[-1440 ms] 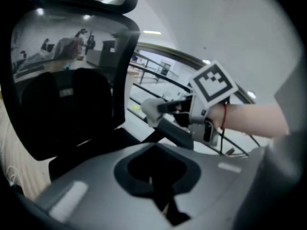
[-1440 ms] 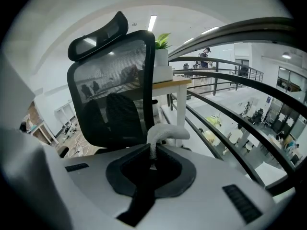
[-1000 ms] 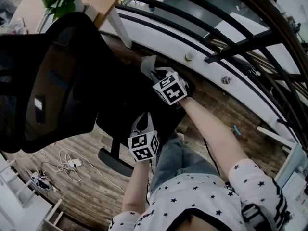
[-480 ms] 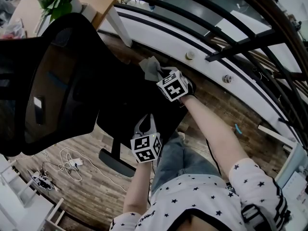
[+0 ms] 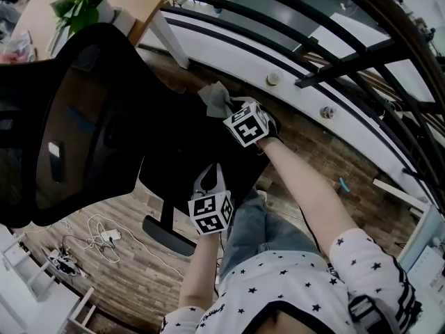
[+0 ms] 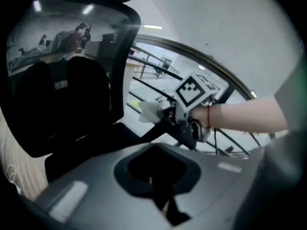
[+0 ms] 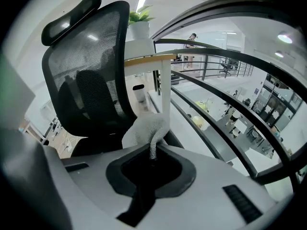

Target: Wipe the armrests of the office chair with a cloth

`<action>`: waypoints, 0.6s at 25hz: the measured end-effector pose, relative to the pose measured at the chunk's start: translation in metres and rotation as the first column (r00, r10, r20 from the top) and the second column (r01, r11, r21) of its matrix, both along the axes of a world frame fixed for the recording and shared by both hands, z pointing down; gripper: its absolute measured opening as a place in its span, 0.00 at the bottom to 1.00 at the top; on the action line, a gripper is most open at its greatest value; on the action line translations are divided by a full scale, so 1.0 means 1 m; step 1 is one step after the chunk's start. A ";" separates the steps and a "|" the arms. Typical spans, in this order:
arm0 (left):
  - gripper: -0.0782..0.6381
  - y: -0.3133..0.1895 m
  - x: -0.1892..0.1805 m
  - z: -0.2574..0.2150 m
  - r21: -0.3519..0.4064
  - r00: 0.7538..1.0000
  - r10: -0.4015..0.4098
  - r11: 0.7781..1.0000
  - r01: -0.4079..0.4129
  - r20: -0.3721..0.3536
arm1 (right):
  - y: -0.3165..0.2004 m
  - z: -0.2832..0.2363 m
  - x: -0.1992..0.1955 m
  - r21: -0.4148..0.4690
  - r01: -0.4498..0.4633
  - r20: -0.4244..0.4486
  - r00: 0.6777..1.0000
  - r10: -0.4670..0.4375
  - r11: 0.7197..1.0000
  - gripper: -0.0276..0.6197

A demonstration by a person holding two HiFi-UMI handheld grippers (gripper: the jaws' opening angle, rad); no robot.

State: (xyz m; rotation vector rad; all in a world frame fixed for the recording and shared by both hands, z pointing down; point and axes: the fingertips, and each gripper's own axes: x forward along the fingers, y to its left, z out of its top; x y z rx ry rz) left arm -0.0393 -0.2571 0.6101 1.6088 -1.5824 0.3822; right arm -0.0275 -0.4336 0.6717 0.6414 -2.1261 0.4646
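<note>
- Cloth (image 7: 146, 128), pale grey and loosely knit, bunches into a soft crumpled wad at the tip of my right gripper (image 7: 151, 152). The jaws are closed tight on a narrow twist of it and the rest spills forward.
- I judge it light and limp. It will fold and drag rather than slide, so it needs pressing flat against a surface to wipe well.
- The best hold is where I have it now, a gathered edge, which leaves the loose bulk free as the wiping face. A deeper bite would waste cloth inside the jaws.
- In the head view the cloth (image 5: 217, 99) sits far of centre, just right of the black mesh chair (image 5: 83, 117) and over its dark right side. I take that side to be the armrest there, but I cannot tell whether cloth and chair touch.
- The left gripper (image 5: 211, 169) hangs nearer, by the seat's near edge. Its jaws are drawn together with nothing between them.
- The near-left armrest (image 5: 167, 232), a dark pad on a post, juts over the wood floor (image 5: 125, 270), well apart from the cloth.
- From the left gripper view, the cloth (image 6: 151, 110) shows as a small pale tuft ahead of the right gripper (image 6: 165, 114).
</note>
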 end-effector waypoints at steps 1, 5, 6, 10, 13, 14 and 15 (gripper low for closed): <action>0.12 0.000 0.000 0.000 0.002 1.000 -0.002 1.000 0.002 0.000 | 0.000 0.000 0.001 0.002 -0.003 -0.001 1.000 0.003 1.000 0.09; 0.12 0.005 0.002 0.000 -0.002 1.000 -0.005 1.000 0.005 0.000 | 0.001 0.000 0.008 -0.003 -0.018 -0.004 1.000 0.018 1.000 0.09; 0.11 0.006 0.003 0.000 -0.004 1.000 -0.005 1.000 0.005 -0.001 | 0.001 0.000 0.010 -0.004 -0.021 -0.005 1.000 0.021 1.000 0.09; 0.12 0.011 0.009 0.000 -0.008 1.000 -0.002 1.000 0.002 -0.003 | 0.004 0.000 0.019 -0.002 -0.031 -0.013 0.999 0.031 1.000 0.09; 0.12 0.012 0.012 0.000 -0.006 1.000 0.002 1.000 -0.002 -0.002 | 0.005 0.000 0.026 0.000 -0.039 -0.017 0.999 0.039 0.999 0.09; 0.12 0.012 0.013 0.000 -0.004 1.000 0.003 1.000 -0.003 -0.002 | 0.005 0.000 0.028 0.001 -0.041 -0.016 0.999 0.041 0.999 0.09; 0.11 0.012 0.014 -0.001 -0.003 1.000 0.004 1.000 -0.004 -0.001 | 0.006 0.000 0.031 0.000 -0.042 -0.015 0.999 0.042 0.999 0.09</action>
